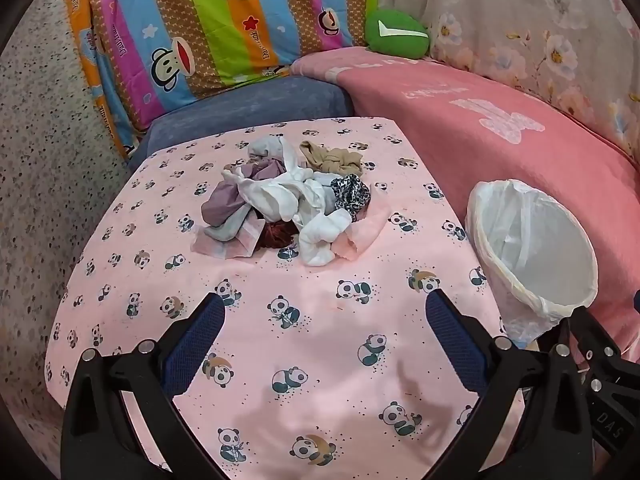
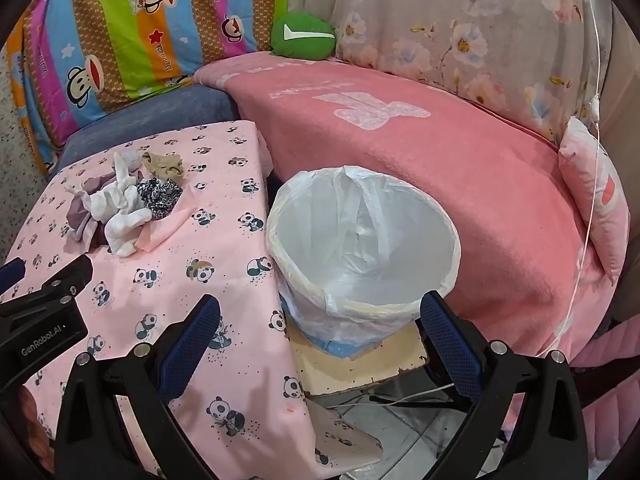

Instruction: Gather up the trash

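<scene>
A pile of crumpled cloth scraps [image 1: 288, 196], white, mauve, tan, leopard-print and pink, lies on the panda-print tablecloth [image 1: 280, 320]; it also shows in the right wrist view [image 2: 128, 200]. A bin lined with a white bag [image 1: 532, 248] stands to the right of the table, and it is empty in the right wrist view [image 2: 360, 248]. My left gripper [image 1: 324, 328] is open and empty above the cloth, short of the pile. My right gripper [image 2: 318, 332] is open and empty, just in front of the bin.
A pink blanket [image 2: 440, 152] covers the sofa behind the bin. A green cushion [image 1: 396, 34], a striped monkey-print quilt [image 1: 208, 24] and a blue cushion [image 1: 248, 104] lie beyond the table. The bin sits on a beige stool [image 2: 360, 364] above tiled floor with cables.
</scene>
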Available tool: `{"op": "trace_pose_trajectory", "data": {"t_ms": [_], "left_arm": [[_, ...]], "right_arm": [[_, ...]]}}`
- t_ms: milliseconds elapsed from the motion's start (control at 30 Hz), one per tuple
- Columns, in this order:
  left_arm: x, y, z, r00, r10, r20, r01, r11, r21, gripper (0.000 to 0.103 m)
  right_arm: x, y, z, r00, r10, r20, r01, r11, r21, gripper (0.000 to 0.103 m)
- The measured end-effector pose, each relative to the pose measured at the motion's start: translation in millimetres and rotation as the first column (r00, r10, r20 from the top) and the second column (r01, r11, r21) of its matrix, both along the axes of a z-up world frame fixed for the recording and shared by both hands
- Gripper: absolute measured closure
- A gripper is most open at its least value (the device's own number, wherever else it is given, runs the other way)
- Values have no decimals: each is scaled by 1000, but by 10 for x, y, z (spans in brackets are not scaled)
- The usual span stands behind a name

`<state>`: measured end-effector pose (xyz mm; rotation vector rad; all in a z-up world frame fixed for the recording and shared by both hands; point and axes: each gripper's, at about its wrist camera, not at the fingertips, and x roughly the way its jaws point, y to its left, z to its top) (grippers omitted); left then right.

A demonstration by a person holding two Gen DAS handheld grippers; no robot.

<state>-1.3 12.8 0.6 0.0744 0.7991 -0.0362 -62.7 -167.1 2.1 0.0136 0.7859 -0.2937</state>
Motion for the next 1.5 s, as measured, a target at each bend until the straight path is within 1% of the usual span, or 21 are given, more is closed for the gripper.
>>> {"op": "trace_pose_trajectory", "data": {"t_ms": [533, 1433, 1467, 1500], "left_arm": [[6, -7, 10, 1000, -3, 3, 3, 1000, 3, 7], [27, -27, 22, 1000, -1, 0, 1, 1000, 2, 7], [29, -31, 25, 1000, -1, 0, 1, 1000, 3, 7], [28, -30, 24, 1000, -1, 0, 1, 1000, 3, 7]], "right_arm": [[-3, -45, 21, 1000, -2, -2, 2, 1000, -7, 5], [-10, -66, 43, 1000, -2, -1, 2, 1000, 20, 5], [-10, -73, 41, 1000, -2, -2, 2, 1000, 19, 5], [9, -75, 50, 1000, -4, -7, 4, 1000, -5, 5]]}}
